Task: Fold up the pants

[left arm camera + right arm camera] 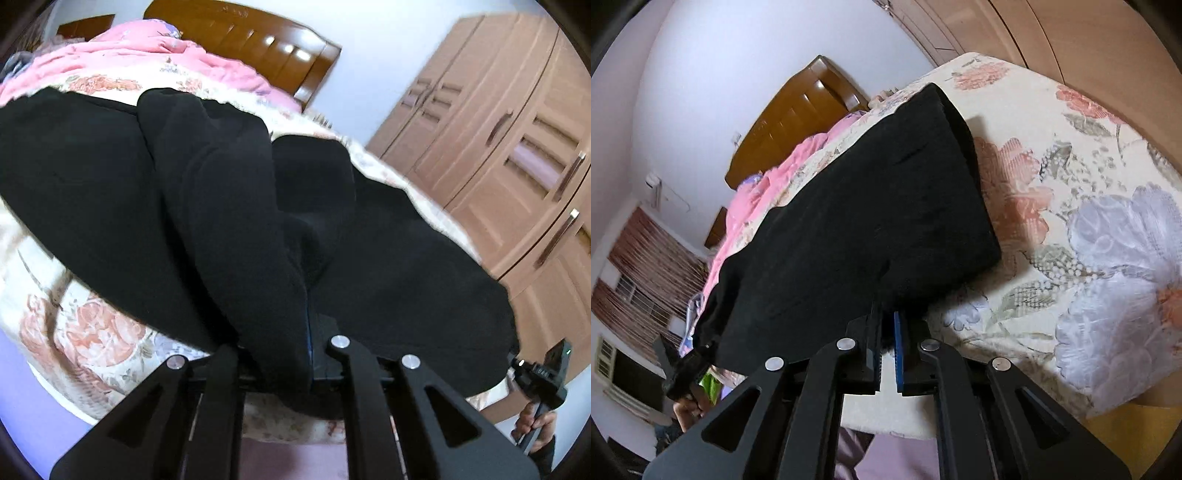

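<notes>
Pants (221, 206) on bed (92, 332); left tool (288, 354) and right tool (886, 332) each clamped on fabric.

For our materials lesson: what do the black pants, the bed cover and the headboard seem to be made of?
Black pants: soft matte knit or fleece, probably; no sheen, thick rounded folds.
Bed cover: woven floral fabric, perhaps jacquard; raised pattern, faint sheen.
Headboard: brown varnished wood; glossy light reflections.

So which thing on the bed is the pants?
Find the wooden headboard, then the flowery bedspread below it. The pants are the big black cloth spread across it, pinched by both grippers, unlike the crumpled pink quilt near the headboard.
</notes>
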Action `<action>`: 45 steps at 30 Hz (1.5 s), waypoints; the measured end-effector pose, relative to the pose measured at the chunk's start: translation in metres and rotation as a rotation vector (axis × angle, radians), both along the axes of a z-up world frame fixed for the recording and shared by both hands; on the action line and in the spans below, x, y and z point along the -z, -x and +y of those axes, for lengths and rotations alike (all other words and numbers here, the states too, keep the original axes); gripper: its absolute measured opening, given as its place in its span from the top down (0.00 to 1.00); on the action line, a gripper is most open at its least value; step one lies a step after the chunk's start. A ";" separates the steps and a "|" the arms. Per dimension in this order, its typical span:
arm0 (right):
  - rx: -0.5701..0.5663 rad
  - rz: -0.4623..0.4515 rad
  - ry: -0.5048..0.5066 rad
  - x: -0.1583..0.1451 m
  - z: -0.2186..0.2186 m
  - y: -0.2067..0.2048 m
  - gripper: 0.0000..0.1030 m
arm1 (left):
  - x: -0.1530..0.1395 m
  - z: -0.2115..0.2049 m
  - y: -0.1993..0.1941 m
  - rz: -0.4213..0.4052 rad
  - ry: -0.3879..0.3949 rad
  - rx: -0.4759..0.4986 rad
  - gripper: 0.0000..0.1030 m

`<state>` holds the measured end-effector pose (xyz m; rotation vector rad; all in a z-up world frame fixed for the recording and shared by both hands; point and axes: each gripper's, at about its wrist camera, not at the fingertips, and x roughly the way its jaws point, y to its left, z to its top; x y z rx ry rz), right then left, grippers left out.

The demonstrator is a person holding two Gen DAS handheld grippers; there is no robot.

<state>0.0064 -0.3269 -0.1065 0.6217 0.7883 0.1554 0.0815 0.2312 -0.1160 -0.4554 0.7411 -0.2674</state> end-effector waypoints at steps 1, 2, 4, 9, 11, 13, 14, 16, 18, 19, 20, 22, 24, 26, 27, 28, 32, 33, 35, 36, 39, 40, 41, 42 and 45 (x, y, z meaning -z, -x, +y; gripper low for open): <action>0.002 -0.008 0.000 -0.003 0.001 0.002 0.95 | 0.000 0.001 -0.001 0.001 0.003 -0.001 0.91; 0.002 -0.022 0.000 -0.008 0.002 0.002 0.95 | -0.001 0.001 -0.002 0.001 0.001 -0.002 0.91; 0.007 -0.069 -0.004 -0.021 0.001 0.002 0.95 | -0.009 0.000 0.000 -0.025 -0.001 -0.006 0.91; 0.000 -0.173 0.010 -0.055 0.007 0.002 0.95 | -0.058 -0.003 0.007 -0.159 -0.018 -0.008 0.92; -0.012 -0.128 0.018 -0.043 0.009 -0.002 0.95 | -0.073 -0.005 0.008 -0.195 -0.073 -0.012 0.92; 0.008 -0.031 0.019 -0.012 0.004 -0.005 0.95 | -0.066 -0.005 0.006 -0.164 -0.089 -0.009 0.92; 0.009 -0.004 0.003 0.000 0.002 -0.004 0.95 | -0.056 -0.004 0.003 -0.131 -0.082 -0.007 0.92; 0.014 -0.010 -0.058 0.010 -0.006 0.000 0.96 | -0.028 0.000 -0.001 -0.048 -0.072 -0.003 0.91; 0.005 -0.003 -0.042 0.002 -0.006 -0.001 0.95 | -0.002 0.001 -0.006 0.017 -0.072 -0.001 0.88; -0.007 0.004 -0.024 -0.004 -0.005 0.000 0.87 | -0.001 0.007 0.000 -0.011 -0.040 -0.005 0.87; -0.009 0.017 -0.009 -0.009 -0.004 0.001 0.78 | -0.002 0.012 0.002 -0.005 -0.009 0.004 0.83; 0.024 0.030 0.067 -0.024 -0.005 0.008 0.59 | -0.012 0.022 0.008 -0.005 0.023 0.004 0.47; 0.064 -0.017 0.155 -0.041 -0.004 0.020 0.42 | -0.034 0.037 0.028 -0.083 -0.039 -0.097 0.19; 0.084 -0.082 0.242 -0.063 0.001 0.026 0.42 | -0.051 0.048 0.042 -0.139 -0.070 -0.151 0.19; 0.080 -0.106 0.263 -0.072 0.003 0.024 0.42 | -0.062 0.053 0.046 -0.165 -0.079 -0.171 0.19; 0.050 -0.139 0.272 -0.083 0.008 0.014 0.42 | -0.079 0.058 0.048 -0.202 -0.086 -0.180 0.18; -0.090 -0.187 0.330 -0.105 0.043 -0.046 0.39 | -0.129 0.039 0.013 -0.241 -0.132 -0.067 0.14; -0.120 -0.190 0.345 -0.105 0.053 -0.064 0.39 | -0.136 0.029 -0.001 -0.224 -0.146 -0.021 0.12; -0.173 -0.147 0.357 -0.095 0.073 -0.111 0.38 | -0.143 -0.004 -0.048 -0.161 -0.160 0.126 0.12; -0.183 -0.120 0.361 -0.089 0.081 -0.126 0.38 | -0.141 -0.019 -0.068 -0.130 -0.162 0.181 0.12; -0.203 -0.062 0.370 -0.073 0.098 -0.167 0.38 | -0.125 -0.066 -0.135 -0.003 -0.270 0.280 0.13; -0.206 -0.046 0.404 -0.068 0.103 -0.179 0.38 | -0.120 -0.073 -0.147 0.020 -0.309 0.289 0.13; -0.202 -0.030 0.446 -0.064 0.106 -0.186 0.37 | -0.112 -0.081 -0.157 0.048 -0.347 0.302 0.13; -0.197 -0.013 0.493 -0.058 0.105 -0.193 0.33 | -0.106 -0.087 -0.167 0.074 -0.372 0.319 0.14; -0.180 0.059 0.509 -0.033 0.090 -0.203 0.19 | -0.073 -0.097 -0.187 0.166 -0.502 0.347 0.53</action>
